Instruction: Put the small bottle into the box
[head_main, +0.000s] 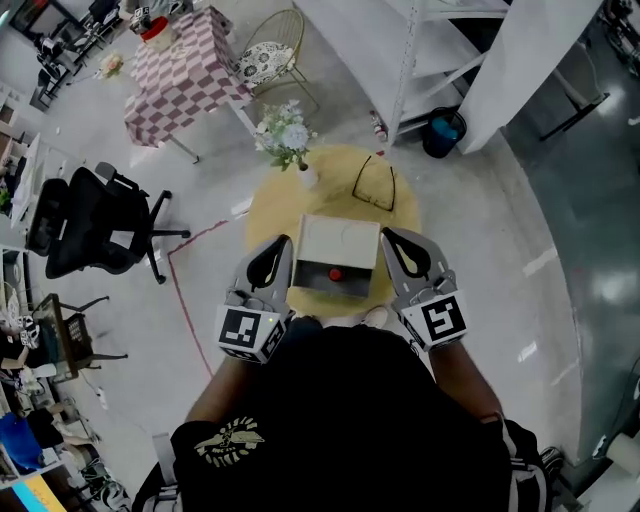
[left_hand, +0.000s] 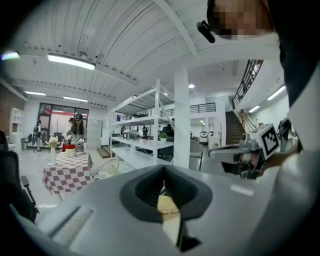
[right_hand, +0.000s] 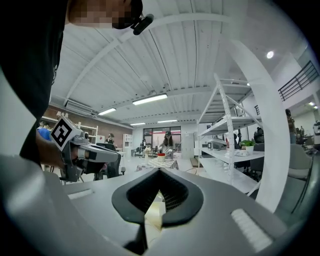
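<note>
Small bottle (head_main: 336, 273) in box (head_main: 340, 240), apparently upright

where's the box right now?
Head view, centre: the box sits on the round yellow table, flanked by the left gripper and right gripper, with the vase of flowers beyond its left corner.

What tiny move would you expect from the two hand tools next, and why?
Probably nudging the box shut. A small red item, maybe the bottle, already lies in its open dark compartment, and the left gripper and right gripper flank it with jaws closed and empty.
</note>
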